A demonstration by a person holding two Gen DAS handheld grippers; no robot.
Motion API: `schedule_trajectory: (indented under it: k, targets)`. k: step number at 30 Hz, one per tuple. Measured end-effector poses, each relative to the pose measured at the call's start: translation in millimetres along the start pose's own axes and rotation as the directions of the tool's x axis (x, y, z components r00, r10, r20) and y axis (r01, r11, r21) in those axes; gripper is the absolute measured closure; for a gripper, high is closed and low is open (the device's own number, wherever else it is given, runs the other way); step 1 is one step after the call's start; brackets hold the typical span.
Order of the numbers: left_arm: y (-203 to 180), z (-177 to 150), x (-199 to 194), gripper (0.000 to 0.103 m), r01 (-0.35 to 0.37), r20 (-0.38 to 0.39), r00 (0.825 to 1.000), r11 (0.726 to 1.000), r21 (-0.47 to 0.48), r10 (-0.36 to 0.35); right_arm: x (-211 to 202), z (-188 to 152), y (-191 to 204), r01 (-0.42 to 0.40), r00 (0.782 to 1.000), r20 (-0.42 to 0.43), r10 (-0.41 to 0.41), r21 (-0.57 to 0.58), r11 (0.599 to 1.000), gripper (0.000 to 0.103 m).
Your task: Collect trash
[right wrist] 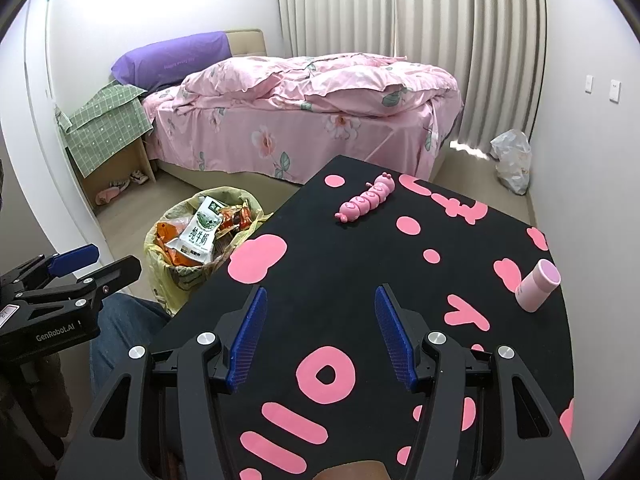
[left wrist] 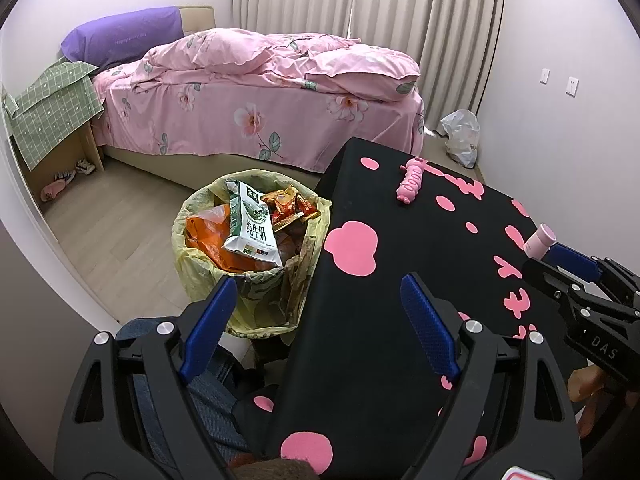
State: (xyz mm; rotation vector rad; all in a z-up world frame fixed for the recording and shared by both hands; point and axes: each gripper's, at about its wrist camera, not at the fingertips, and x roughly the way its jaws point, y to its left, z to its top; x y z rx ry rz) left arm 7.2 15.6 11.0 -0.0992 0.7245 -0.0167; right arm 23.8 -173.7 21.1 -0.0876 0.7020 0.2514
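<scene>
Your left gripper is spread wide with nothing in it, hanging over the table's left edge, with the bin just past that edge on the floor. The bin is stuffed, milk carton on top. Your right gripper is spread and empty too, over bare tabletop. A pink toy sits further back and a pink cup near the right edge.

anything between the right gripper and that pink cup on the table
Nothing visible does. The right gripper is open above the black table, and the pink cup stands upright ahead to its right, with only bare tabletop between. The pink caterpillar toy lies farther back, off that line.
</scene>
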Motion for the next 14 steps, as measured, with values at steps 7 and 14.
schedule_trajectory:
  k: [7,14]
  targets:
    - [-4,0,7,0.023,-0.001,-0.012,1.0,1.0,-0.007,0.001,5,-1,-2,0.01,1.0,-0.016,-0.01,-0.003,1.0,0.05]
    - [-43,-2,69,0.022,0.068,-0.099,0.993,0.998,0.014,-0.067,42,-15,-57,0.097,0.994,-0.062,-0.095,0.035,0.995,0.05]
